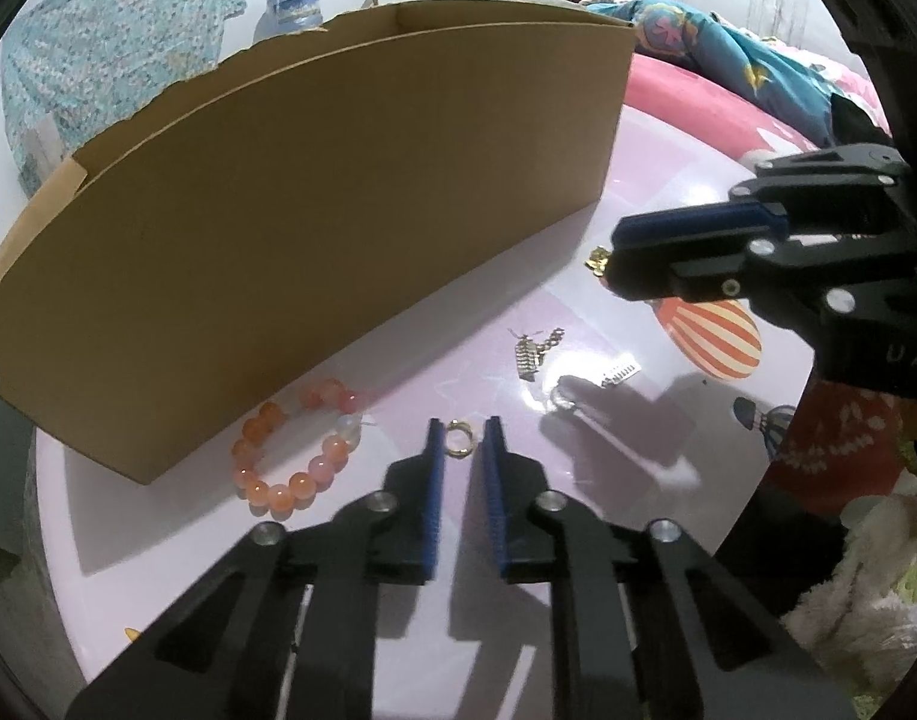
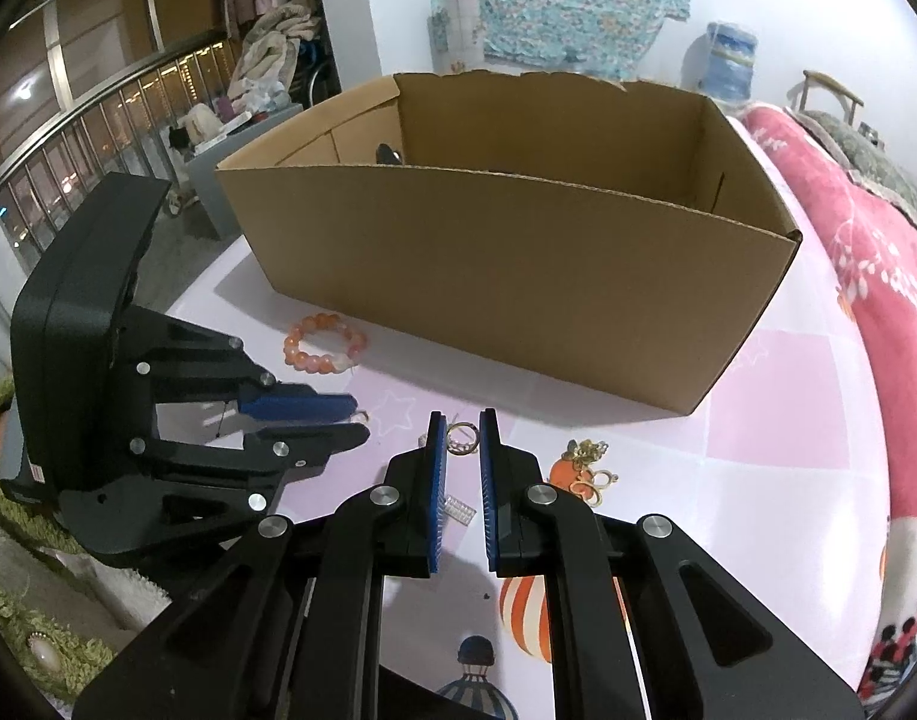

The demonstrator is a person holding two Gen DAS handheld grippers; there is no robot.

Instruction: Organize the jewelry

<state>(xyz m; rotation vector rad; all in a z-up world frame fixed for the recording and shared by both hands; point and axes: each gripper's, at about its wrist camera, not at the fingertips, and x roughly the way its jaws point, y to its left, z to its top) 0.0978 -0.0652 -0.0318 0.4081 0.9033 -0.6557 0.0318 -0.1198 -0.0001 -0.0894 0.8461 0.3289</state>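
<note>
My left gripper point(image 1: 463, 427) points down at the pink table with its jaws nearly together. A small gold ring point(image 1: 460, 438) shows in the narrow gap just past the tips and looks to lie on the table, touching neither pad. In the right wrist view that ring point(image 2: 360, 418) sits at the left gripper's tip point(image 2: 357, 414). My right gripper point(image 2: 462, 420) hovers with the same narrow gap and grips nothing. A chain piece with a ring point(image 2: 461, 438) and a white clip point(image 2: 458, 507) lie beneath it. An orange bead bracelet point(image 1: 296, 450) rests beside the cardboard box point(image 1: 314, 228).
On the table lie a silver chain pendant point(image 1: 533, 351), a silver ring point(image 1: 563, 399), a white clip point(image 1: 620, 371) and a gold earring cluster point(image 2: 587, 462). The box point(image 2: 518, 276) is open-topped and fills the far side. A pink blanket point(image 2: 878, 276) lies to the right.
</note>
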